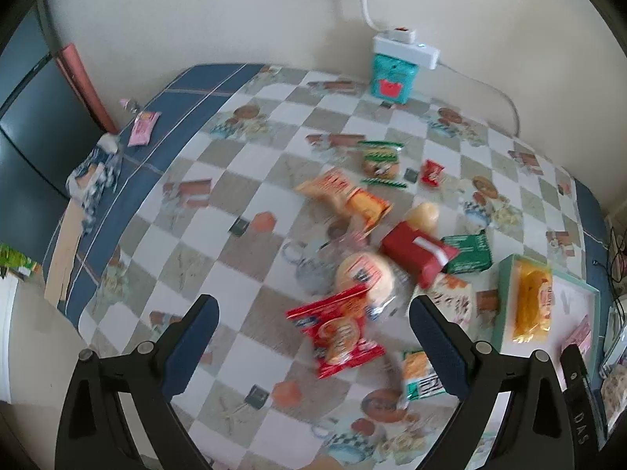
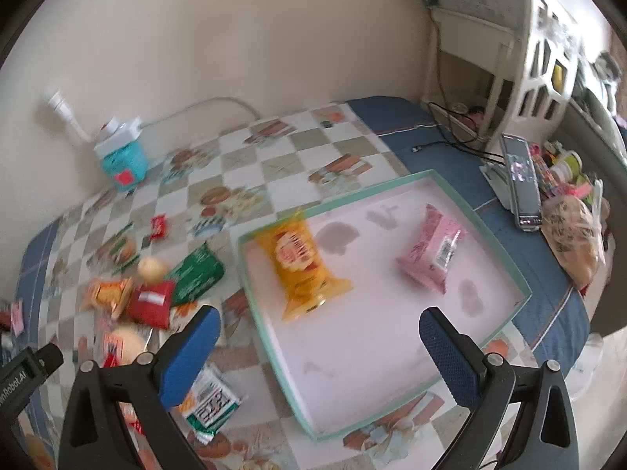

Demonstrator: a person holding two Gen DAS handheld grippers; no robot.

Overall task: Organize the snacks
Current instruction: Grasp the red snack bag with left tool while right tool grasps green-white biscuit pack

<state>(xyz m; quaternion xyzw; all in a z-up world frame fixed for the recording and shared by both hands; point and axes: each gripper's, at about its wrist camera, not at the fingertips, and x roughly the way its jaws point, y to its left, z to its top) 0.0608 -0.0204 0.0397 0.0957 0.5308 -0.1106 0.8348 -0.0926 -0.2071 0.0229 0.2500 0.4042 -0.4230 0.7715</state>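
A: Tray [image 2: 505, 262] as landmark. What sits in it?

B: Two packs. Orange pack [image 2: 303, 264] by its near-left wall, pink pack [image 2: 431, 248] toward the far-right corner, well apart. My reading: sorted items go here, spaced so each keeps its own spot.

A: And the unsorted ones?

B: All left of the tray, on the worktop [image 1: 235, 149]. Green pack [image 2: 196, 272] just beside the tray's left wall, red pack [image 2: 151, 303] touching it, small orange pack [image 2: 107, 293] further left. A white-and-green pack [image 2: 213, 401] lies off the tray's near-left corner. A tiny red sweet [image 2: 158, 227] sits apart, further back.

A: Right gripper [image 2: 319, 356]?

B: Jaws spread wide, nothing between them. It hangs over the tray's near half, likely placed for dropping off or fetching.

A: Left gripper [image 1: 313, 348]?

B: Also wide apart and empty. It hovers left of the tray, above the pile, with a red bag [image 1: 337, 333] between its fingers in view. Looks like the next pick. The frame is smeared, so whether it touches the bag I cannot tell.

A: Other items there?

B: A round bun [image 1: 362, 276] in clear wrap just behind the red bag, possibly overlapping it. Grabbing the bag alone may drag the bun.

A: Progress?

B: Early, I judge. Two sorted, most loose.
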